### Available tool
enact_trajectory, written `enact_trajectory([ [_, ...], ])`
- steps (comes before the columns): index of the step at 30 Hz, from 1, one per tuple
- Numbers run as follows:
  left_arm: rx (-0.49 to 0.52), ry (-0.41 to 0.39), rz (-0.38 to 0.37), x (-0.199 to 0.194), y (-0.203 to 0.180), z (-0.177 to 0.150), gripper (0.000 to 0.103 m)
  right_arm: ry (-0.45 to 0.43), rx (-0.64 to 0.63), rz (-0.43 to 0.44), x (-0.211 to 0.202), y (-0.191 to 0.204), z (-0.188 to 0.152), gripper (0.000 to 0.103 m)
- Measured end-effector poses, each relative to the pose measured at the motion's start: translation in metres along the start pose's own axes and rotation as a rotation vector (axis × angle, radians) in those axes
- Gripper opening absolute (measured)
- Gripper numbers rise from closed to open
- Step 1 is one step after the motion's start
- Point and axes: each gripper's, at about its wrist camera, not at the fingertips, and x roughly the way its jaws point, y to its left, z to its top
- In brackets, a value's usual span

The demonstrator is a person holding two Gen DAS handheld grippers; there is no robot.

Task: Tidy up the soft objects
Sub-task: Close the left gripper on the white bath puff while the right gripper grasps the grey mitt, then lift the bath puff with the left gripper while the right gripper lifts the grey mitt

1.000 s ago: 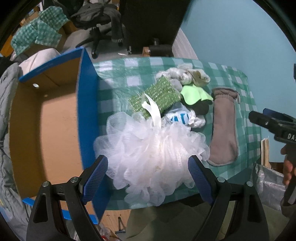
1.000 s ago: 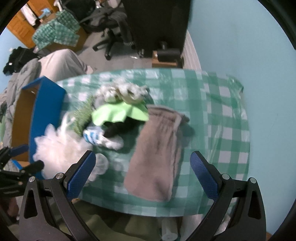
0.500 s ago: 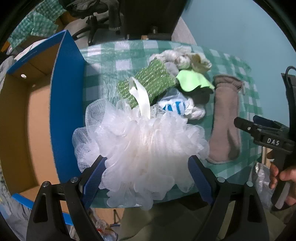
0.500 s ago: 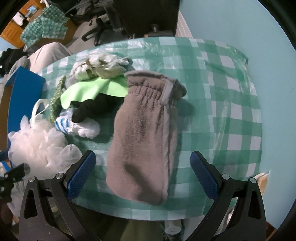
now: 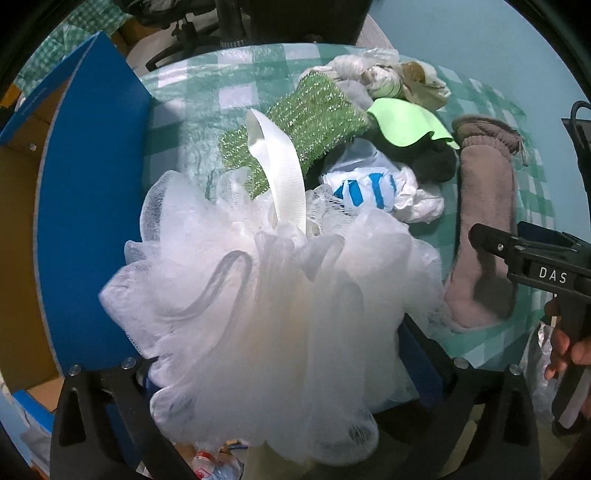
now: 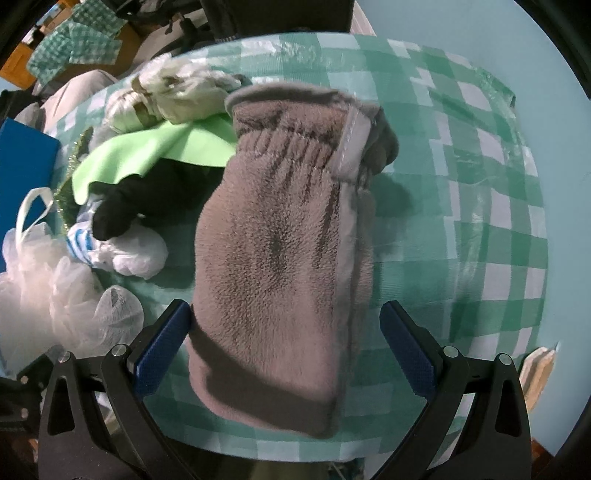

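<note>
Your left hand-held gripper (image 5: 280,373) has just spread its jaws wider around the white bath pouf (image 5: 273,314), whose mesh hides the pads, so contact is unclear. Your right hand-held gripper (image 6: 284,343) stands released astride the grey fleece mitt (image 6: 280,258), left pad touching it. Both things lie on the green-checked tabletop (image 6: 461,206). At nine o'clock of the pouf stands a blue-walled cardboard box (image 5: 92,206). At twelve o'clock, beyond the tabletop, an office chair (image 5: 192,26); at three o'clock, a pale blue wall (image 5: 480,48).
</note>
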Motion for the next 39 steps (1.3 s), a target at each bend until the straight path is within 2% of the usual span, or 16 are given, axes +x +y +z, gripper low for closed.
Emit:
enact_trajectory([
  [10,0.035,-0.025,0.007,0.026,-0.010,0.008,0.103,-0.019,-0.018,-0.048,0.022,0.010,-0.004,0.100],
  [16,0.064,-0.039,-0.009,0.036,-0.013,0.006,0.103,-0.033,-0.064,-0.075,0.033,0.027,-0.012,0.088],
  [19,0.078,-0.049,-0.009,0.040,-0.015,0.000,0.103,-0.042,-0.081,-0.077,0.035,0.030,-0.017,0.078],
  [20,0.082,-0.050,-0.010,0.041,-0.015,-0.003,0.102,-0.045,-0.086,-0.077,0.031,0.028,-0.021,0.071],
  [21,0.090,-0.052,-0.010,0.041,-0.016,-0.003,0.099,-0.053,-0.093,-0.073,0.030,0.028,-0.023,0.061],
  [24,0.112,-0.068,-0.006,0.035,-0.013,-0.014,0.088,-0.070,-0.105,-0.063,0.025,0.030,-0.033,0.042],
  [27,0.146,-0.084,0.008,0.025,-0.022,-0.021,0.080,-0.073,-0.101,-0.047,0.024,0.031,-0.035,0.036],
  [33,0.200,-0.109,0.017,0.004,-0.028,-0.035,0.063,-0.080,-0.104,-0.029,0.008,0.031,-0.036,0.035],
  [34,0.205,-0.111,0.014,-0.001,-0.026,-0.037,0.061,-0.079,-0.110,-0.032,-0.005,0.031,-0.032,0.035],
  [39,0.216,-0.123,0.005,-0.010,-0.027,-0.042,0.052,-0.086,-0.136,-0.012,-0.022,0.025,-0.045,0.035],
])
